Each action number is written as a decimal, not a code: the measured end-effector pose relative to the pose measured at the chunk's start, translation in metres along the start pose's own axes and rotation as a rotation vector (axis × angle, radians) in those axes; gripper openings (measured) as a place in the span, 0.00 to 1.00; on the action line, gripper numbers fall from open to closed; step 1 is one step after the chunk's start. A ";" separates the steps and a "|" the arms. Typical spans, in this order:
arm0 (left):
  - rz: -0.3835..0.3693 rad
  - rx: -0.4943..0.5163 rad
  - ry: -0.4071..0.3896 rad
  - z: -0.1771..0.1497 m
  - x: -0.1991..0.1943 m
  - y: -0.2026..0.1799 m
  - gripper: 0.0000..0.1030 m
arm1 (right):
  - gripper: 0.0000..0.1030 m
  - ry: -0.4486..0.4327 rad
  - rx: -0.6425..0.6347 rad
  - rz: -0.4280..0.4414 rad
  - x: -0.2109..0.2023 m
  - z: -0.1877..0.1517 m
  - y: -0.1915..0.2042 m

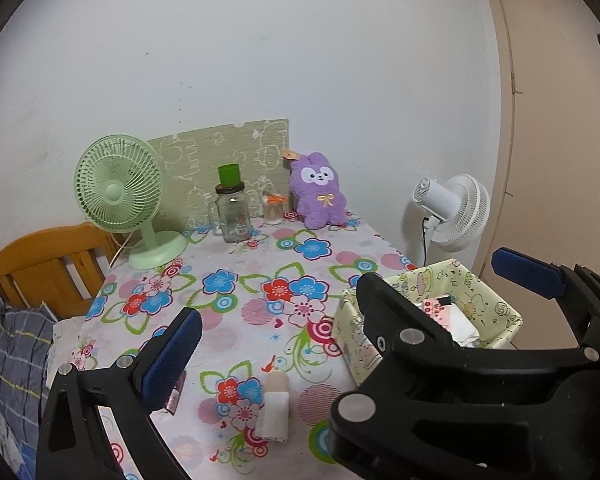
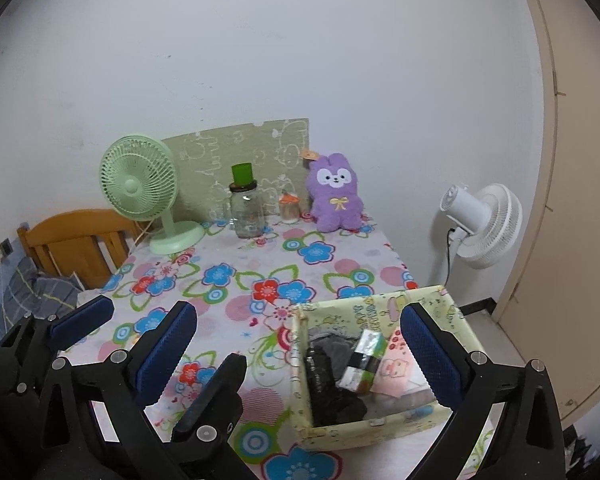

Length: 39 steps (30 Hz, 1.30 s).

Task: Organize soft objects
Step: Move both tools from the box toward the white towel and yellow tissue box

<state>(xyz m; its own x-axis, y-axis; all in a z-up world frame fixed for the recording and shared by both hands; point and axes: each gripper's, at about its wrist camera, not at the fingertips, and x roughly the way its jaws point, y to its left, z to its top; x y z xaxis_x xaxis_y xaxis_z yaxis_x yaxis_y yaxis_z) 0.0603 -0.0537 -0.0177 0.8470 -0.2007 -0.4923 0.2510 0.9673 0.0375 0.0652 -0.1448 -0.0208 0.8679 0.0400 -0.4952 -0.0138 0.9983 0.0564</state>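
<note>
A pale yellow fabric storage box point(image 2: 374, 426) stands on the floral table at the front right; it also shows in the left wrist view point(image 1: 496, 302). It holds dark rolled cloth point(image 2: 328, 380), a small packet and a pink printed cloth. A rolled white and beige sock point(image 1: 277, 410) lies on the tablecloth between the left gripper's fingers. A purple plush bunny point(image 1: 319, 190) sits at the table's far edge. My left gripper point(image 1: 348, 320) is open and empty above the table front. My right gripper point(image 2: 300, 356) is open and empty over the box.
A green desk fan point(image 1: 120, 196), a glass jar with green cup point(image 1: 231, 208) and a small jar point(image 1: 273, 208) stand at the back. A white floor fan point(image 1: 458, 210) stands right of the table. A wooden chair point(image 1: 48, 264) and bedding lie left.
</note>
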 end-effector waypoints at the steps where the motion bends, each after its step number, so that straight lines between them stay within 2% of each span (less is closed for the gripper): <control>1: 0.004 -0.003 0.002 -0.001 0.000 0.003 1.00 | 1.00 0.003 -0.003 0.005 0.001 -0.001 0.003; 21: 0.064 -0.034 0.057 -0.026 0.017 0.043 1.00 | 1.00 0.067 -0.023 0.078 0.033 -0.021 0.043; 26: 0.074 -0.036 0.079 -0.035 0.023 0.053 1.00 | 1.00 0.060 -0.033 0.086 0.041 -0.028 0.052; 39: 0.105 -0.040 0.138 -0.059 0.043 0.074 1.00 | 1.00 0.141 -0.047 0.127 0.073 -0.048 0.073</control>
<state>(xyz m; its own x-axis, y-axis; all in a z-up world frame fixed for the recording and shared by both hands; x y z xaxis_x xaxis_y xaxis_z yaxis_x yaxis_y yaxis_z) 0.0876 0.0185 -0.0873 0.7942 -0.0779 -0.6026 0.1433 0.9878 0.0613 0.1039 -0.0667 -0.0946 0.7798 0.1682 -0.6031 -0.1449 0.9856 0.0875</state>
